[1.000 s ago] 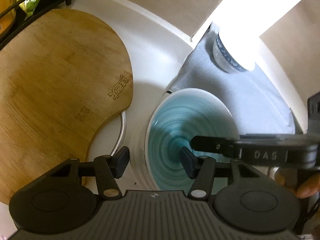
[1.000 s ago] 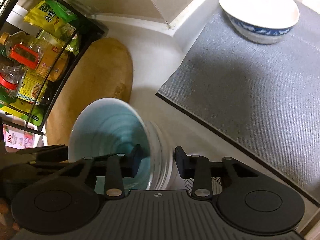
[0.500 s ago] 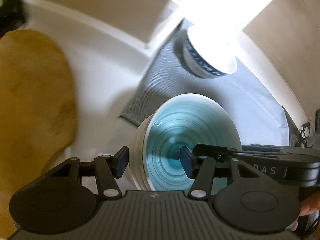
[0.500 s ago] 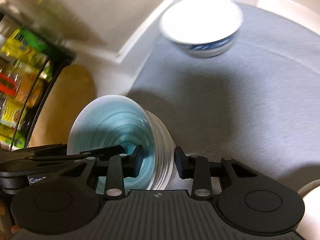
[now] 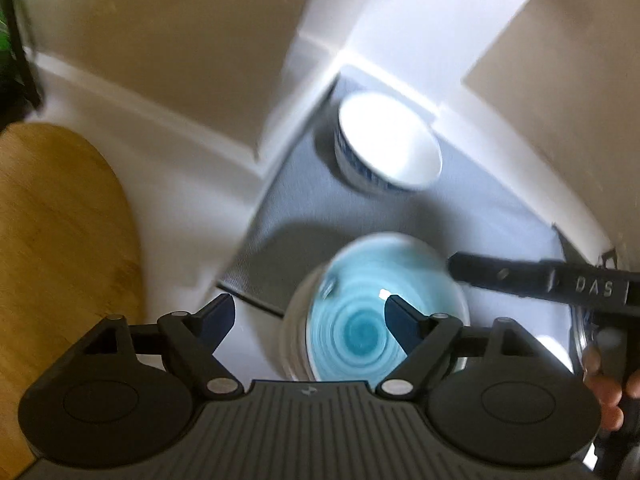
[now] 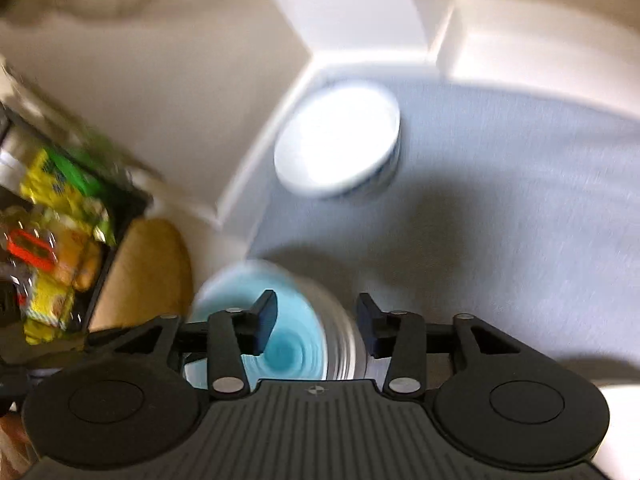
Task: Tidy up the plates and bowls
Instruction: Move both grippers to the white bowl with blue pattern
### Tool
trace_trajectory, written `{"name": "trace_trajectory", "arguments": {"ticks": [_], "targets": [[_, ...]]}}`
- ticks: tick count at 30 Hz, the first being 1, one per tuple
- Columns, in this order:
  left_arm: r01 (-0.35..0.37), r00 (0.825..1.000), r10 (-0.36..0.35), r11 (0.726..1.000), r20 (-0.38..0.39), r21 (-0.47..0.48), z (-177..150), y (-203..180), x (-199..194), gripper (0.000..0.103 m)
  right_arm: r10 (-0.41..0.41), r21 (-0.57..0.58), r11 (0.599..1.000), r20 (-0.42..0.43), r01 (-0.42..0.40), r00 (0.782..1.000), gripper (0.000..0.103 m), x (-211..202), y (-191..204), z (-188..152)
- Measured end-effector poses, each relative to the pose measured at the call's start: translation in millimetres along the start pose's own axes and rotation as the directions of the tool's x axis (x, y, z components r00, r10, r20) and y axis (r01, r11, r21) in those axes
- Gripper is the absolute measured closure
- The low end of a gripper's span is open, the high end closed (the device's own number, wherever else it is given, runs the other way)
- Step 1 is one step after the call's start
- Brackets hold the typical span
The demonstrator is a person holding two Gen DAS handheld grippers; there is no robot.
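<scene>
A teal bowl with a ribbed white outside (image 5: 360, 332) (image 6: 296, 340) is at the near-left edge of the grey mat (image 5: 480, 220) (image 6: 500, 200); the blur hides whether it rests there. My left gripper (image 5: 308, 316) is open and still opening. Its right finger is over the bowl's inside and its left finger is well clear of the wall. My right gripper (image 6: 316, 320) straddles the bowl's wall with its jaws opening and the pads looking slack. One of the right gripper's fingers (image 5: 500, 274) reaches the bowl's far rim. A white-and-blue bowl (image 5: 388, 144) (image 6: 336, 140) stands upright in the mat's far corner.
A wooden cutting board (image 5: 60, 240) (image 6: 144, 268) lies on the white counter to the left. A black rack of packets (image 6: 52, 240) stands beyond it. Beige walls close the corner behind the mat. A person's hand (image 5: 604, 380) grips the right tool.
Both grippers carried the teal bowl from beside the cutting board over to the mat's edge. Both pairs of jaws have widened, the left by much, and the bowl now looks smaller.
</scene>
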State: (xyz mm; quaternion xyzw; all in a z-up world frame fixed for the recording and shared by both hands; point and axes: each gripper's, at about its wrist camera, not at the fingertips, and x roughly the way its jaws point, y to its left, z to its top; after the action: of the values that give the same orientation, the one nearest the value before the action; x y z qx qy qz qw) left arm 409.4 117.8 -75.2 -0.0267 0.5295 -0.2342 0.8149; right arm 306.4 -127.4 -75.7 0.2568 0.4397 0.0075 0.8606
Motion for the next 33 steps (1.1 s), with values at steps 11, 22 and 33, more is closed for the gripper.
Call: {"name": "trace_trajectory", "arguments": {"ticks": [11,22,33], "targets": [[-0.116,0.991,0.123,0.986,0.049,-0.123,62.1,-31.2,40.9,0.007,-0.133,0.061,0.99,0.096,0.127,0.987,0.052,19.1,-36.3,54.4],[-0.163,0.986,0.164,0.98,0.007,-0.113,85.0,-44.9,86.4,0.007,-0.131,0.075,0.989,0.085,0.125,0.988,0.05,44.5,-51.0,71.9],[-0.152,0.988,0.147,0.977,-0.045,-0.15,89.1,-40.2,99.3,0.007,-0.136,0.054,0.99,0.054,0.133,0.989,0.051,70.0,-47.6,86.4]]}}
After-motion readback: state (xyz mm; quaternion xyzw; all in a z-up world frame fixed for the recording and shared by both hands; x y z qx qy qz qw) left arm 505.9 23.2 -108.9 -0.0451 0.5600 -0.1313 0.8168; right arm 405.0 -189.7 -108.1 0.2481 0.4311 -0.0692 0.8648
